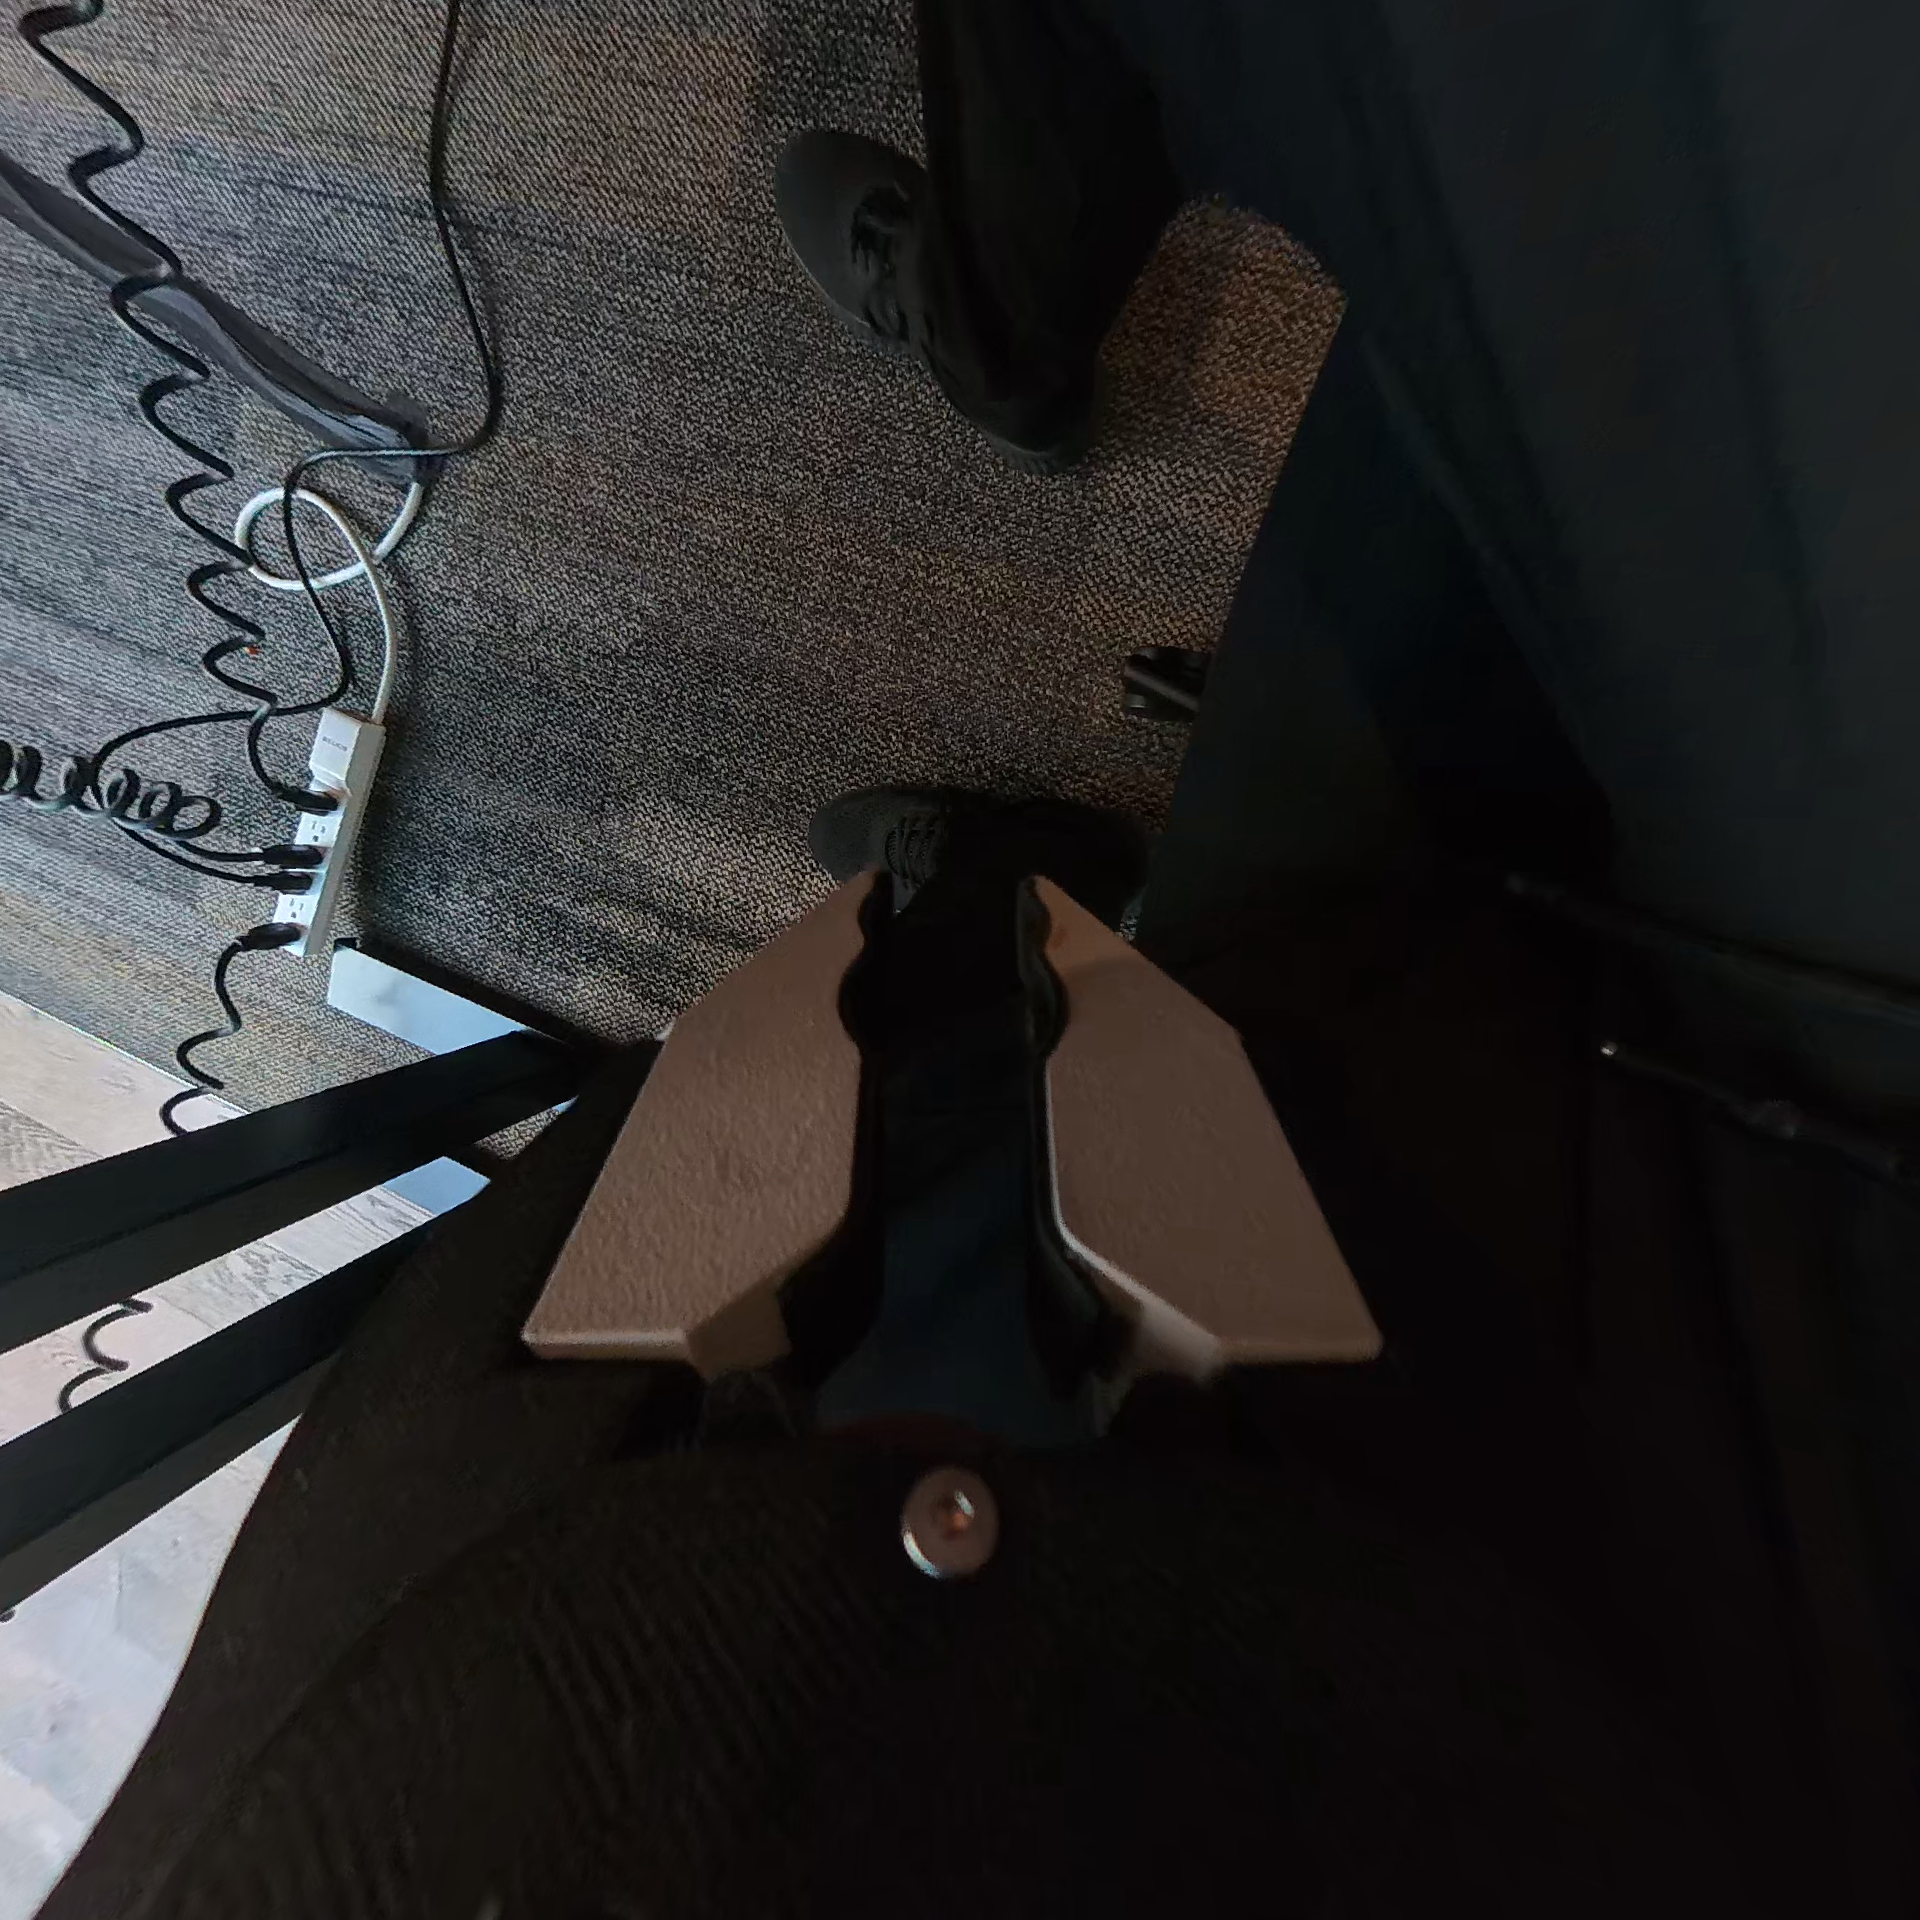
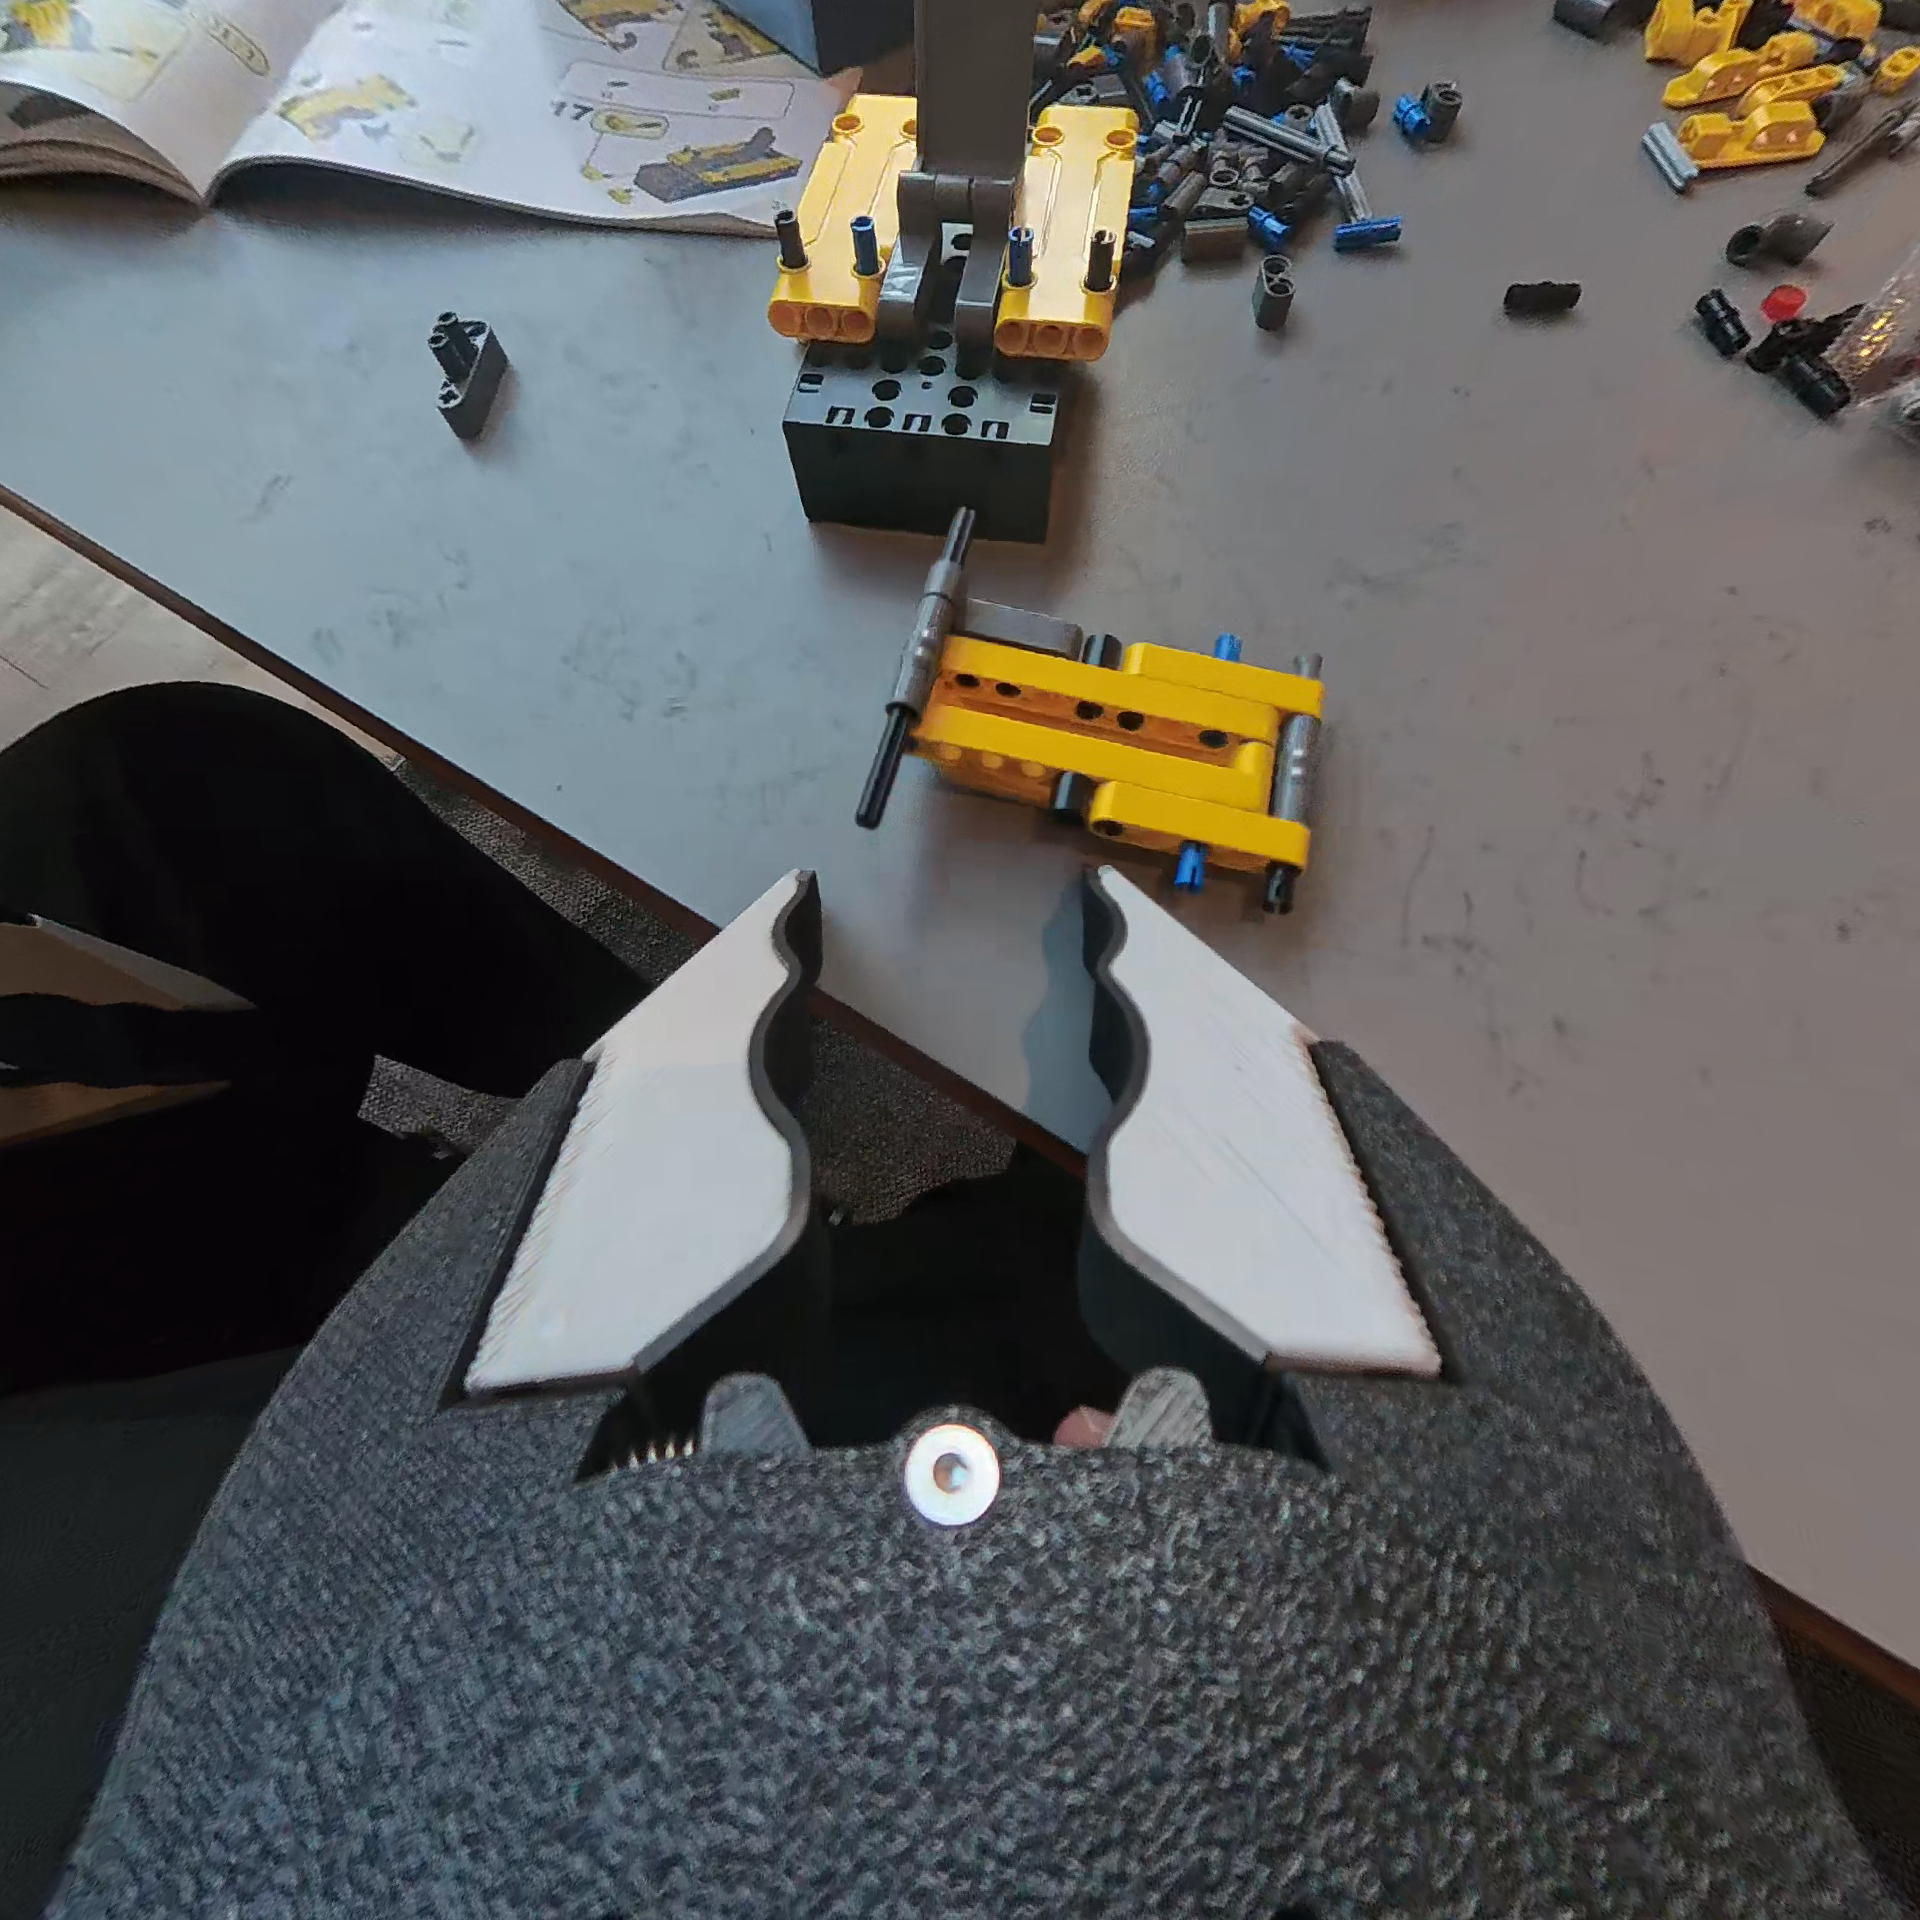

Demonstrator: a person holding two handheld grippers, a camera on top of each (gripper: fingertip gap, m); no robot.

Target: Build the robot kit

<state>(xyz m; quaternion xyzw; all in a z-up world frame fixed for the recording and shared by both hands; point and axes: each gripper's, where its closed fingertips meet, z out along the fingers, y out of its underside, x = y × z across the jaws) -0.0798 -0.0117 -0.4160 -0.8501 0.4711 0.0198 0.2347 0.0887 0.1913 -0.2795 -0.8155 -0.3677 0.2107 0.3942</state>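
Over near table edge: right gripper (image 2: 948,883), jaws wide apart, empty. Closest thing: yellow beam assembly (image 2: 1101,727), flat on grey table (image 2: 520,582) just ahead of fingertips, not touching. Beyond it, black block (image 2: 925,457) with 2 yellow panels (image 2: 842,208); loose parts pile (image 2: 1247,135) and open booklet (image 2: 416,104) further back.

Left gripper (image 1: 956,894) points down at floor, jaws narrowly apart, nothing between. Below: speckled carpet (image 1: 675,520), dark shoe (image 1: 894,831) near tips, white power strip (image 1: 332,821), coiled cable (image 1: 177,416).
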